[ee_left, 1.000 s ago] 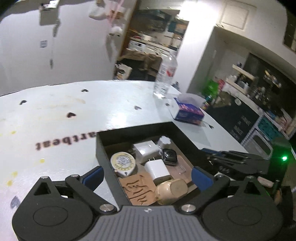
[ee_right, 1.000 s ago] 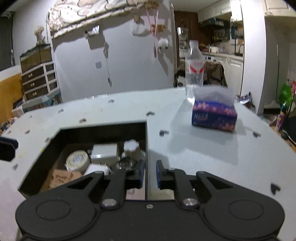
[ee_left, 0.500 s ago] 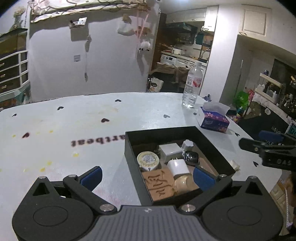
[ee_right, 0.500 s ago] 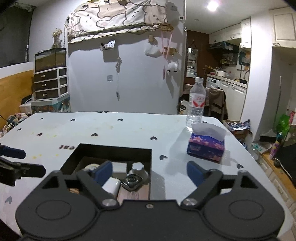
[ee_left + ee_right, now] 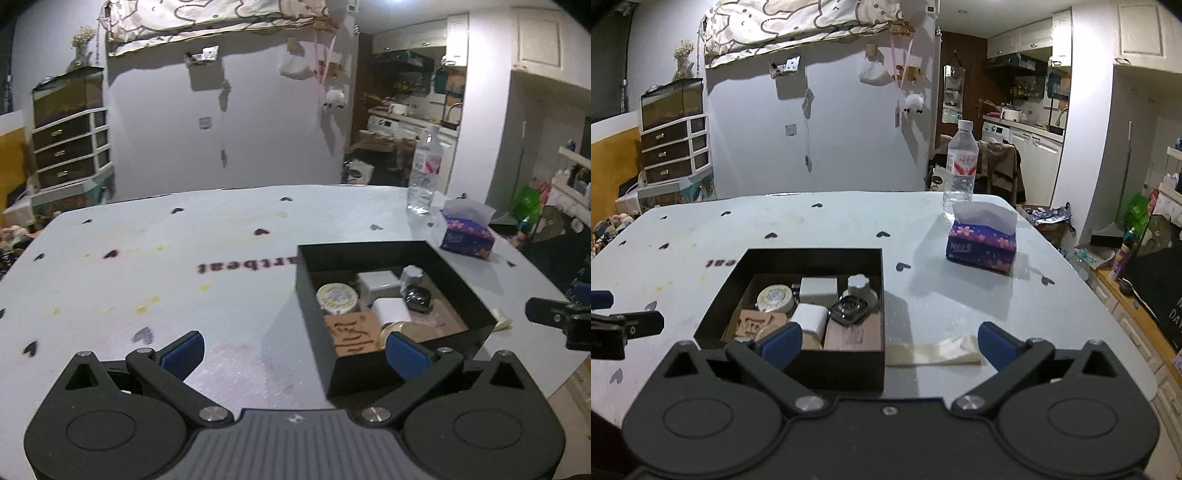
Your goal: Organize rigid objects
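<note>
Both of my claws are spread wide with nothing between the pads: the right gripper (image 5: 889, 341) has just been opening, empty, and the left gripper (image 5: 293, 352) hangs released beside it. The rigid objects already lie packed in the black box (image 5: 881, 291), ahead and a little left of my right claw, ahead and right of my left one: a round tin (image 5: 775, 298), a white charger (image 5: 809, 318), a watch (image 5: 849, 309), a white knob (image 5: 859, 283) and wooden stamps (image 5: 849, 336).

Risks as I judge them: my right claw's left pad sits low over the near wall of the box, so a careless sweep sideways could clip that wall and shove the box or jostle its load. A pale strip (image 5: 932, 355) lies on the table (image 5: 831, 225) just ahead between my right pads, touching or nearly touching the box; closing on something so flat could scrape the tabletop or miss.

Room: beyond my left claw the table is broad and bare. Right of my right claw the table edge is near, with the floor below. Far ahead and right stand a tissue box (image 5: 981, 248) and a water bottle (image 5: 961, 166), well apart from both claws.
</note>
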A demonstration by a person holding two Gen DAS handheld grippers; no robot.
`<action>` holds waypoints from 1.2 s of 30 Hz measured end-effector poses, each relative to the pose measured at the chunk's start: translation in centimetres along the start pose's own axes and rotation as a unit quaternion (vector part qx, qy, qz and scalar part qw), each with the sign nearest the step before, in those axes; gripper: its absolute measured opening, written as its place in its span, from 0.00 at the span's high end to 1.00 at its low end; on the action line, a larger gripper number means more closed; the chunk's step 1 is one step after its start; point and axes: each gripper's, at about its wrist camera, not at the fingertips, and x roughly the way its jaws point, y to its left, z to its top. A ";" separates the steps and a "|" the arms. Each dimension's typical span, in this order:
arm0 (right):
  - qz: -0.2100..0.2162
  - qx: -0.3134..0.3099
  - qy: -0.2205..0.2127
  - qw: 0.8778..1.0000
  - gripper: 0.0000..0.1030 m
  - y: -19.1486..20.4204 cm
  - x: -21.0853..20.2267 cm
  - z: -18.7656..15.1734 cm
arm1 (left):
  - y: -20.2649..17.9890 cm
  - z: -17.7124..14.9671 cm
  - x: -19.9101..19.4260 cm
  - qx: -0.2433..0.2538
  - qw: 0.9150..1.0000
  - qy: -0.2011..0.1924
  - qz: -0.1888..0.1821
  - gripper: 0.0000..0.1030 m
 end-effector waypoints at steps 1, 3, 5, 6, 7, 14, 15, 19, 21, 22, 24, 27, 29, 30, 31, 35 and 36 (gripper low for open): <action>0.001 0.000 0.002 1.000 0.00 0.1 -0.1 -0.1 | 0.1 -0.1 0.0 -0.003 1.000 0.003 0.001 0.00; 0.001 -0.004 0.006 1.000 0.00 0.4 -0.2 -0.3 | 0.3 -0.1 0.0 -0.011 1.000 0.008 0.002 0.00; 0.001 -0.005 0.006 1.000 0.00 0.7 -0.3 -0.4 | 0.4 -0.3 -0.1 -0.014 1.000 0.010 0.005 0.00; 0.000 -0.004 0.005 1.000 0.00 0.7 -0.4 -0.5 | 0.4 -0.4 -0.2 -0.014 1.000 0.011 0.007 0.00; 0.000 -0.003 0.005 1.000 0.00 0.8 -0.5 -0.5 | 0.4 -0.4 -0.2 -0.014 1.000 0.011 0.008 0.00; -0.007 0.006 0.007 1.000 0.00 0.4 -0.7 -0.7 | -0.3 -0.7 -0.7 -0.006 1.000 0.004 0.009 0.00; -0.010 0.007 0.006 1.000 0.00 0.3 -0.7 -0.7 | -0.5 -0.7 -0.7 -0.004 1.000 0.004 0.011 0.00; -0.007 0.007 0.009 1.000 0.01 0.3 -0.7 -0.9 | -0.8 -0.8 -0.8 -0.006 1.000 0.002 0.014 0.00; -0.010 -0.002 0.010 1.000 0.01 0.7 -0.7 -1.0 | -0.9 -0.7 -0.8 -0.009 1.000 0.000 0.019 0.00; -0.010 -0.006 0.010 1.000 0.01 0.8 -0.7 -1.1 | -0.9 -0.8 -0.9 -0.010 1.000 -0.001 0.021 0.00; -0.007 -0.007 0.010 1.000 0.01 1.0 -0.8 -1.2 | -0.9 -0.8 -0.9 -0.012 1.000 -0.001 0.022 0.00; -0.008 -0.007 0.009 1.000 0.01 1.1 -0.8 -1.2 | -1.0 -0.8 -1.0 -0.010 1.000 0.000 0.023 0.00; -0.007 -0.007 0.009 1.000 0.01 1.1 -0.8 -1.2 | -1.1 -0.9 -1.1 -0.008 1.000 0.000 0.023 0.00; -0.008 -0.007 0.008 1.000 0.01 1.2 -0.9 -1.2 | -1.1 -0.9 -1.0 -0.008 1.000 0.001 0.023 0.00; -0.009 -0.006 0.007 1.000 0.01 1.1 -0.9 -1.2 | -1.1 -0.9 -1.0 -0.008 1.000 0.002 0.023 0.00; -0.011 -0.006 0.006 1.000 0.01 1.1 -1.0 -1.2 | -1.1 -1.0 -1.1 -0.008 1.000 0.004 0.024 0.00; -0.011 -0.006 0.005 1.000 0.01 1.1 -0.9 -1.2 | -1.1 -1.0 -1.1 -0.007 1.000 0.004 0.024 0.00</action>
